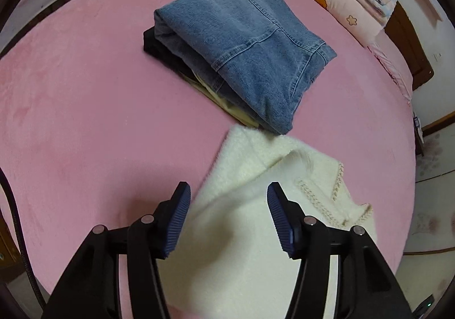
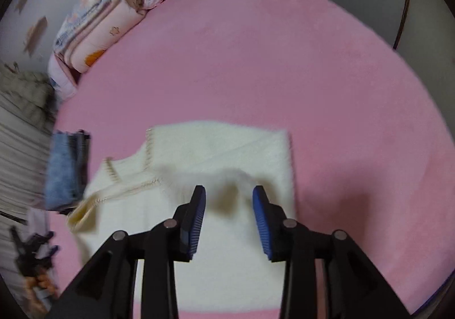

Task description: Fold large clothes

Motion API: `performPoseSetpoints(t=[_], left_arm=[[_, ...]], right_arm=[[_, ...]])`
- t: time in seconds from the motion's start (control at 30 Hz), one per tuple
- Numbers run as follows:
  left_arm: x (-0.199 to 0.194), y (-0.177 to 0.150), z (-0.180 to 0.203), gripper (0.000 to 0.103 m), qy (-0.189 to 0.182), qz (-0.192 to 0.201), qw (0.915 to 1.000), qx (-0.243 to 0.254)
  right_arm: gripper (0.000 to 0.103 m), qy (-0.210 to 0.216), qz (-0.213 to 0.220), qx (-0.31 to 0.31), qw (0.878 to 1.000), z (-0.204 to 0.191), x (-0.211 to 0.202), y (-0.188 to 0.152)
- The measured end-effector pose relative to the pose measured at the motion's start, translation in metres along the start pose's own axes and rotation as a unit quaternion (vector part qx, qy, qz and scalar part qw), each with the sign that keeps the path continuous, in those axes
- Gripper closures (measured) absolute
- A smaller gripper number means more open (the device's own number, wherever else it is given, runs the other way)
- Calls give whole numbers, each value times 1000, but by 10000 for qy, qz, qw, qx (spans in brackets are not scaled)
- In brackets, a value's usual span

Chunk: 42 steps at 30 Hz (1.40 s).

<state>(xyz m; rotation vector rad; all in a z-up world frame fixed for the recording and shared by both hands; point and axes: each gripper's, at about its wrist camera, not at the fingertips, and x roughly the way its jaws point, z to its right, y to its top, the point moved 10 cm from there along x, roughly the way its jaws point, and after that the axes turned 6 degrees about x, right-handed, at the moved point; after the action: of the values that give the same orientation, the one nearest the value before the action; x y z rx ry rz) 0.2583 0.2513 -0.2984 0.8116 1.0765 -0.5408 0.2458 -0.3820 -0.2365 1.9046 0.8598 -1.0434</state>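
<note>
Left wrist view shows the left gripper (image 1: 227, 215) with jaws apart over the near corner of a fluffy cream sweater (image 1: 256, 191), nothing pinched between the pads. Beyond it on the pink bedsheet (image 1: 85, 91) sits a stack topped by folded blue jeans (image 1: 247, 43), its near edge just beside the sweater. In the blurred right wrist view, the right gripper (image 2: 229, 218) likewise stands open above the partly folded sweater. A fold seems just released; next, each gripper likely needs a fresh edge to grasp.

Soft indoor light, right-wrist motion blur
</note>
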Motion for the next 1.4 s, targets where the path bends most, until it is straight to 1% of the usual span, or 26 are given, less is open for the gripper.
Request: performPoseSetpoints(t=[0.03,0.1,0.2,0.3,0.37,0.47,0.6,0.63,0.67,0.7,0.77,0.8,0.83,0.9,1.03,1.1,1.17,1.2,1.23,1.27,1.3,1.33,1.37,1.4], left_arm=[[6,7,0,48,86,45,9998,158],[8,11,-1,48,232,113,9987,446],[17,16,2,48,424,184,9940,988],[31,19,11,48,414,178,9881,1472],[40,19,23,48,319,164,9827,1820],[52,22,41,48,280,196,9711,2361],[66,22,67,48,180,197,9518,3057],[71,20,75,48,146,163,9450,3264],[75,19,80,48,109,122,9408,3387],[82,16,86,48,66,48,9344,3562],[92,13,95,48,4,-41,9263,3767],[98,11,99,48,17,-90,9213,3887],[103,11,102,48,56,-109,9184,3954],[111,11,105,48,30,-171,9171,3983],[125,15,108,48,-56,-308,9247,3795],[130,16,107,48,-43,-361,9269,3736],[134,16,108,48,-33,-395,9277,3713],[137,15,108,52,-10,-398,9276,3715],[139,16,106,66,59,-390,9272,3725],[141,15,105,75,122,-389,9275,3717],[144,15,103,91,194,-418,9280,3698],[145,15,101,93,236,-433,9292,3662],[142,14,100,94,250,-358,9302,3643],[139,14,101,96,281,-266,9307,3637]], right_arm=[[68,85,4,39,10000,1,2,2],[68,122,78,7,9999,5,5,4],[68,12,61,-237,9997,11,16,6],[68,-182,-74,-380,9991,20,28,1],[68,-336,-131,-438,9984,26,35,-2],[68,-454,-120,-525,9975,28,41,-2],[68,-536,-135,-754,9956,21,55,-3],[68,-563,-157,-832,9948,19,59,-3],[68,-593,-181,-916,9939,17,64,-3],[68,-622,-197,-976,9931,16,69,-3],[68,-672,-240,-1077,9916,14,79,-2],[68,-700,-248,-1118,9909,13,84,0],[68,-727,-241,-1145,9905,13,86,1],[68,-778,-245,-1204,9894,12,93,6],[68,-864,-230,-1265,9879,10,105,15],[68,-1032,-243,-1281,9861,13,112,20],[67,-1010,-360,-1189,9871,19,120,22],[65,-995,-409,-1151,9875,21,123,21],[65,-976,-449,-1117,9879,23,126,20],[65,-938,-471,-1088,9885,24,128,19],[65,-887,-466,-1045,9895,25,128,18],[65,-838,-464,-1000,9904,26,128,18],[69,-744,-485,-930,9917,27,127,17],[84,-653,-507,-893,9926,26,125,14]])
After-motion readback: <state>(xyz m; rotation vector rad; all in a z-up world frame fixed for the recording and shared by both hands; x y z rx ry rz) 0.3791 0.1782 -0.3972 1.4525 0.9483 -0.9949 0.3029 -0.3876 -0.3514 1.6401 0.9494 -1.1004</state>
